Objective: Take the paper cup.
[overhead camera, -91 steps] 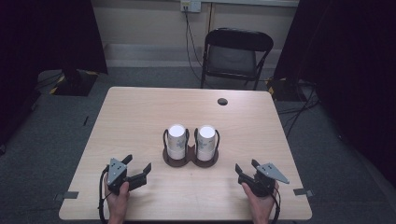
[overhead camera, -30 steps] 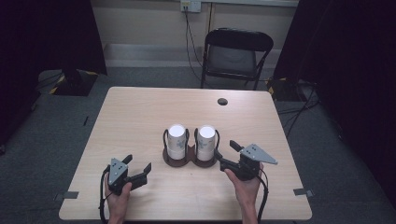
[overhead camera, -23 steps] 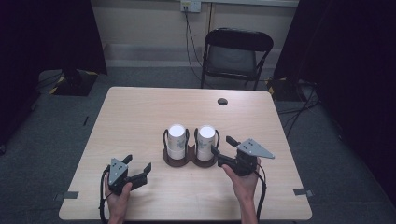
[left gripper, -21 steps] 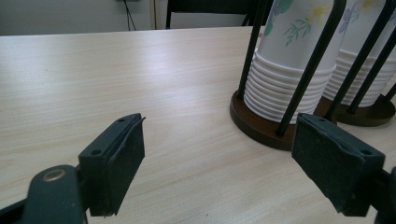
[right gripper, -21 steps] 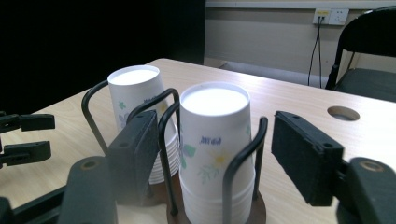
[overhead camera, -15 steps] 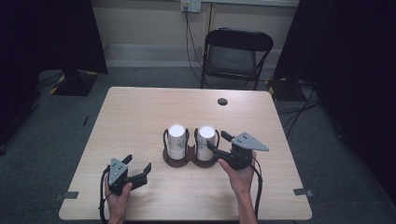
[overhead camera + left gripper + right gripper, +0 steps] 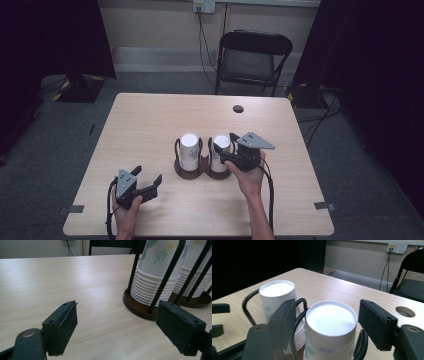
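Black chair [image 7: 252,60] (folding) behind table [image 7: 145,120].

The room is dim, its edges black; soft overhead light brightens the wooden table [image 7: 150,130]. Paper cup stacks [image 7: 329,320] glare white. Close black pads [image 7: 62,327] blur slightly.

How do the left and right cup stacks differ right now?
The right cup stack sits between the right gripper fingers, not yet pinched; the left cup stack stands untouched, nearer the left gripper, which rests on the table. Both are upside-down floral paper cups in one wire holder.
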`<action>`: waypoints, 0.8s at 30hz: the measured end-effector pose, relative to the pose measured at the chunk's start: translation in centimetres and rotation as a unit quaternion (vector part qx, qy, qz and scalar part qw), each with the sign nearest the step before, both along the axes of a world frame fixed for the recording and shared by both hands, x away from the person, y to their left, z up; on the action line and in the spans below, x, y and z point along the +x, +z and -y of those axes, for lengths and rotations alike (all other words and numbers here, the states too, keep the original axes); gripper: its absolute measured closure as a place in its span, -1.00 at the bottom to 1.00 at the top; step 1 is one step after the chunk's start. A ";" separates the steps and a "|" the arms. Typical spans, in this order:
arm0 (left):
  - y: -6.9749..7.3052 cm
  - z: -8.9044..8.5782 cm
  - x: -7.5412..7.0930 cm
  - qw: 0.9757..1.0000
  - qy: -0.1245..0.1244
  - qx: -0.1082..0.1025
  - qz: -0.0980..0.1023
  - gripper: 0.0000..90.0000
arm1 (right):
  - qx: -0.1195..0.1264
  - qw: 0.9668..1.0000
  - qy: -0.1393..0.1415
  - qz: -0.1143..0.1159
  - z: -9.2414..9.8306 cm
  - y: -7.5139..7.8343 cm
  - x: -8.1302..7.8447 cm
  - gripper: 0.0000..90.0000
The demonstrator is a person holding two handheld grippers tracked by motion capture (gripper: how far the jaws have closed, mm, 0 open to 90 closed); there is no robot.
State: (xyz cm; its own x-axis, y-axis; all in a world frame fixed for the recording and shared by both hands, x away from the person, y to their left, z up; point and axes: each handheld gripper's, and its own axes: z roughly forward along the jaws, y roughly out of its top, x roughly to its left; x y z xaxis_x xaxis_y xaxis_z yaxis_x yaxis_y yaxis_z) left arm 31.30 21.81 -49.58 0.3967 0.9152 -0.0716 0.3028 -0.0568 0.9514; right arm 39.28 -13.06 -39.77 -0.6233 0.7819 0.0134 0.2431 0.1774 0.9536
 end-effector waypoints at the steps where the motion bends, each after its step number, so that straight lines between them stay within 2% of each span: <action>1: 0.0 0.0 0.0 1.000 0.000 0.000 0.000 -0.62 | 0.000 1.000 -0.001 -0.003 -0.1 -0.1 0.2 -0.34; 12: 0.0 -0.1 0.0 1.000 0.001 -0.001 0.000 -0.62 | -0.007 1.000 -0.001 -0.011 -0.5 -0.6 1.4 -0.34; 24: 0.0 -0.1 0.0 1.000 0.000 -0.005 -0.001 -0.62 | -0.016 1.000 0.005 -0.020 -1.1 -1.1 1.9 -0.30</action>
